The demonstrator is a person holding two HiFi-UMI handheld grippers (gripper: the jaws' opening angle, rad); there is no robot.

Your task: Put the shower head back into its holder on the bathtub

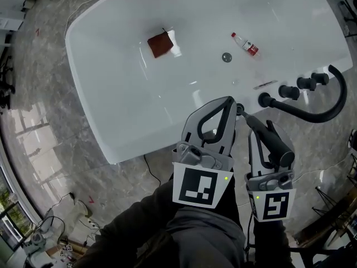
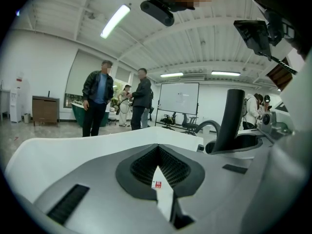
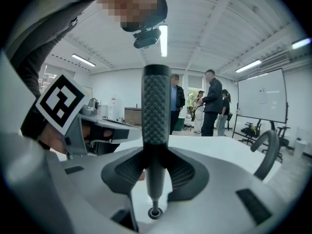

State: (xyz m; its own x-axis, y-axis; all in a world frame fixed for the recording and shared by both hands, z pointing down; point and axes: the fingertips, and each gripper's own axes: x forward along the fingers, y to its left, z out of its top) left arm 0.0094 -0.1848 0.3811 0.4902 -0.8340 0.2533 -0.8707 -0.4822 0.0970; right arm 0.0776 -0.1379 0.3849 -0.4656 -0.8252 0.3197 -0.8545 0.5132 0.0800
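The black shower head (image 1: 277,142) has a textured handle and stands upright in the right gripper view (image 3: 156,116). My right gripper (image 1: 257,132) (image 3: 155,167) is shut on it. Its narrow lower end hangs just above a small black ring holder (image 3: 155,212) on the white bathtub rim (image 1: 167,135); in the head view the holder (image 1: 240,109) shows near the tip. My left gripper (image 1: 230,102) (image 2: 158,155) is right beside it on the left, shut, with nothing held. The left gripper view shows the shower head (image 2: 229,118) off to its right.
A black curved faucet (image 1: 326,106) and black knobs (image 1: 289,91) sit on the rim to the right of the holder. Inside the tub lie a brown sponge (image 1: 160,44), a small bottle (image 1: 245,43) and the drain (image 1: 226,57). People (image 2: 97,104) stand far behind.
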